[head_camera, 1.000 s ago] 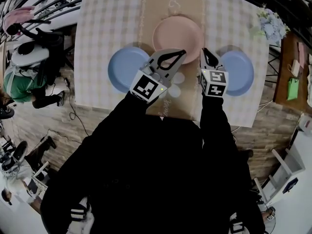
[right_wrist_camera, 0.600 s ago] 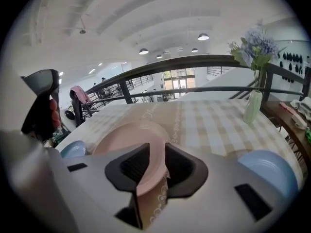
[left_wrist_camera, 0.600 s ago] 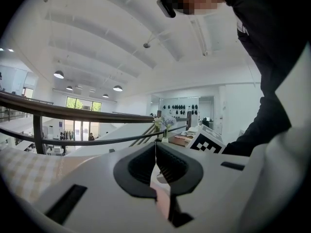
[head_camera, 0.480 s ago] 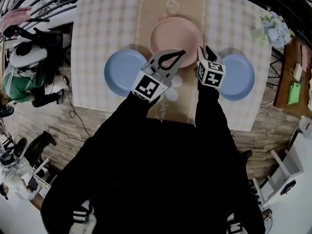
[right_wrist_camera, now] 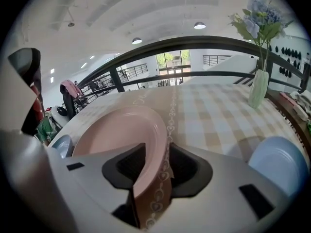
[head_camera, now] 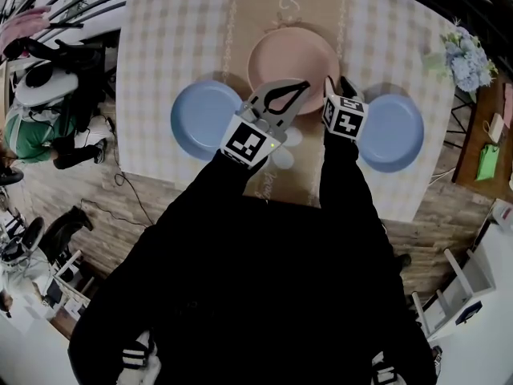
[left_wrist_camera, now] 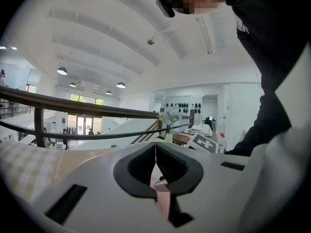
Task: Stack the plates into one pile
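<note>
A pink plate (head_camera: 292, 58) lies mid-table on the tan runner, with one blue plate (head_camera: 204, 120) to its left and another blue plate (head_camera: 393, 131) to its right. My right gripper (head_camera: 337, 83) is at the pink plate's right rim. Its jaws have just been opening and stand apart, with the rim of the pink plate (right_wrist_camera: 121, 135) in the gap of the right gripper (right_wrist_camera: 155, 149), pads not pressing it. My left gripper (head_camera: 300, 85) hovers shut over the pink plate's near edge; in its own view the left gripper (left_wrist_camera: 155, 144) holds nothing.
The table (head_camera: 176, 38) wears a checked cloth. A vase of flowers (head_camera: 469, 58) stands at its far right corner, also seen as the vase (right_wrist_camera: 260, 86) behind the right blue plate (right_wrist_camera: 277, 164). A railing runs behind the table. A person in green (head_camera: 32, 135) is at left.
The right gripper has moved up the picture to the pink plate's right rim and its jaws have spread apart. The left gripper has hardly shifted and stays shut.
</note>
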A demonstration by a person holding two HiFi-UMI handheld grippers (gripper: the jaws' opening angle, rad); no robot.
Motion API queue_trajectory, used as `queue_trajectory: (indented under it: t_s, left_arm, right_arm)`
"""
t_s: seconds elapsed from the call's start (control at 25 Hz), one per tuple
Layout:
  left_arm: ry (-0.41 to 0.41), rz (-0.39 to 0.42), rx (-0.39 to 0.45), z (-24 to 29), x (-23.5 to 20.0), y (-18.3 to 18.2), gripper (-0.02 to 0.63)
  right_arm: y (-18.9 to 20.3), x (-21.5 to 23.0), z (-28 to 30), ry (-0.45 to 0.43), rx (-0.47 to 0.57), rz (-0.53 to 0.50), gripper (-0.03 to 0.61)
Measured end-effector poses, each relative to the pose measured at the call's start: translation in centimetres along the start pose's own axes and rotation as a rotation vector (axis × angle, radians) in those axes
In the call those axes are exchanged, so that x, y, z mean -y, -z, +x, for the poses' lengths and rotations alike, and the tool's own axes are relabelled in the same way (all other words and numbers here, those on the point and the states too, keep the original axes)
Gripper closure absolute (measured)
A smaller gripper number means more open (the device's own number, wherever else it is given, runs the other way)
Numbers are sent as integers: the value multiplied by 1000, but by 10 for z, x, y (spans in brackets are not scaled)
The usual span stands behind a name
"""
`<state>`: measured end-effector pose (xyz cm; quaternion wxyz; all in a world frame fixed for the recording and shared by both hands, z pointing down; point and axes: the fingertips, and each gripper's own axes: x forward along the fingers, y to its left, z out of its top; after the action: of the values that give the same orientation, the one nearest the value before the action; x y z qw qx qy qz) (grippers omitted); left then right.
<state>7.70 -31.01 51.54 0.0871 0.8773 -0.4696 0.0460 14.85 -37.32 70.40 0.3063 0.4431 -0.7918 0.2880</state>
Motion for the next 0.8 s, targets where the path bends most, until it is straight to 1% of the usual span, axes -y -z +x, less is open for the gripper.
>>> queue_trajectory:
  t_s: [0.24,0.4,0.48,0.6,0.68,0.8]
  left_arm:
    - [-12,-10,-8,-1,-4,5,594]
    - [-17,-14,-12,-3,-4,7,594]
    - [-18,-14,-13,-5,-3,7,594]
    - [-20,-12,-15,-9,-1,7,593]
    - [-21,-10,-17,-11,0,7,594]
    - [-26,-10,-12,-15,1,4,594]
  right_arm:
    - [10,0,12,-2,-28,0,436]
    - [13,1,16,13,-31,2,451]
    - [14,4,17,30,-27,9,487]
    - [14,7,18,39,-15,44,508]
    - [13,7,16,34,-3,82,520]
    - [9,5,11,19,21,113,532]
